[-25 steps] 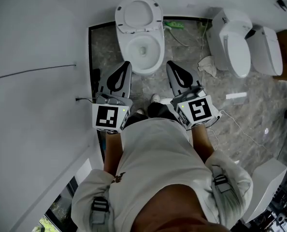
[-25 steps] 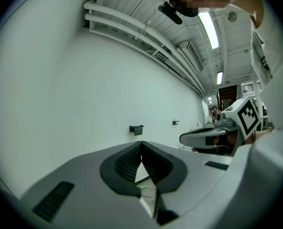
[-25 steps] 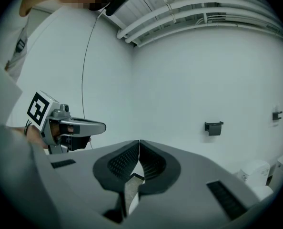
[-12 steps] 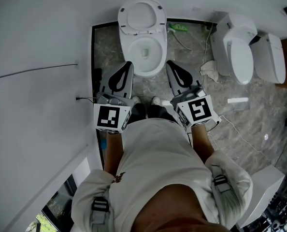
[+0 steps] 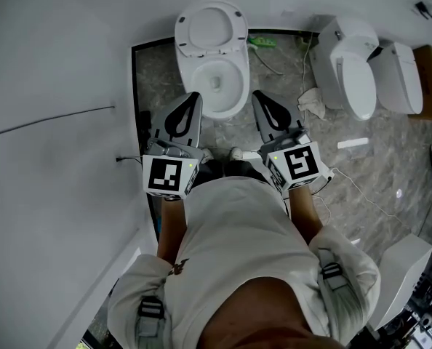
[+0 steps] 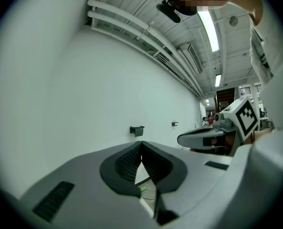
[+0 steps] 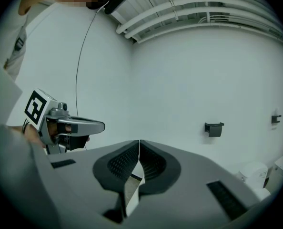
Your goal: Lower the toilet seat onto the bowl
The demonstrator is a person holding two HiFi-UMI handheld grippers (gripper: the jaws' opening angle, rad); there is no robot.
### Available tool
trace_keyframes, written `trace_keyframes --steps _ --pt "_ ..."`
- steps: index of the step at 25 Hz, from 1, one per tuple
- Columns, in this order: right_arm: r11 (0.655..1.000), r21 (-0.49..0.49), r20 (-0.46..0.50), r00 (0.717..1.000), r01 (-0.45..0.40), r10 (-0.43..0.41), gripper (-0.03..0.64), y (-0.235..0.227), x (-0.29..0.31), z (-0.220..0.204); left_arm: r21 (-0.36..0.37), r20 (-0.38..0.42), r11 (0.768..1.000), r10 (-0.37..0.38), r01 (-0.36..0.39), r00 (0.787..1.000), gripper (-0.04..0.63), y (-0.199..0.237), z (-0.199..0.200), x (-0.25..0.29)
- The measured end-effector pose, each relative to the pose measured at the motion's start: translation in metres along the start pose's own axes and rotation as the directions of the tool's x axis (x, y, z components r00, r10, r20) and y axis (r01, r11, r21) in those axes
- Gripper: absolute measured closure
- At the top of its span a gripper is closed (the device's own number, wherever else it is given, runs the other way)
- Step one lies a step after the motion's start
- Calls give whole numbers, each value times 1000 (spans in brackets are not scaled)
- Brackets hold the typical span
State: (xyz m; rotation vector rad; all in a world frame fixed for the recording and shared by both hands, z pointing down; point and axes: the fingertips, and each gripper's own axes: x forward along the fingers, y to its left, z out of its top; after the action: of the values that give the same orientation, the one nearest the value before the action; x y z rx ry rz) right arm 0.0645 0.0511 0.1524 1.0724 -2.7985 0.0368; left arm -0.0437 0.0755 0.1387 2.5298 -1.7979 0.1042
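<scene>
In the head view a white toilet stands against the far wall, with its seat (image 5: pixel 209 26) raised upright behind the open bowl (image 5: pixel 217 80). My left gripper (image 5: pixel 191 97) is shut and empty; its tip hovers by the bowl's near left rim. My right gripper (image 5: pixel 258 96), also shut and empty, is level with it by the bowl's near right side. Neither touches the toilet. In the left gripper view the jaws (image 6: pixel 141 143) meet, facing a bare wall, with the right gripper (image 6: pixel 213 137) alongside. In the right gripper view the jaws (image 7: pixel 139 141) are closed too, with the left gripper (image 7: pixel 77 125) beside them.
A white wall (image 5: pixel 56 86) runs close along the left. Two more white toilets (image 5: pixel 354 67) (image 5: pixel 401 75) stand to the right. A green item (image 5: pixel 263 41), a crumpled cloth (image 5: pixel 313 100), cables and a white box (image 5: pixel 353 144) lie on the marble floor. A black wall fixture (image 7: pixel 213 128) shows ahead.
The person has stepped a little nearer to the toilet, and both grippers have drifted forward with them. Both pairs of jaws have stayed shut.
</scene>
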Motion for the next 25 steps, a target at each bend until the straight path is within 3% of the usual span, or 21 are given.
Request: trace_keyframes --steps 9,25 --pt "997 -22 -26 997 75 -76 594 32 35 1 -15 4 997 -70 70 998 572 47 -10 -10" --pt "985 -80 -90 983 154 -161 594 9 83 -20 -23 -23 991 -134 133 991 572 87 -42 36"
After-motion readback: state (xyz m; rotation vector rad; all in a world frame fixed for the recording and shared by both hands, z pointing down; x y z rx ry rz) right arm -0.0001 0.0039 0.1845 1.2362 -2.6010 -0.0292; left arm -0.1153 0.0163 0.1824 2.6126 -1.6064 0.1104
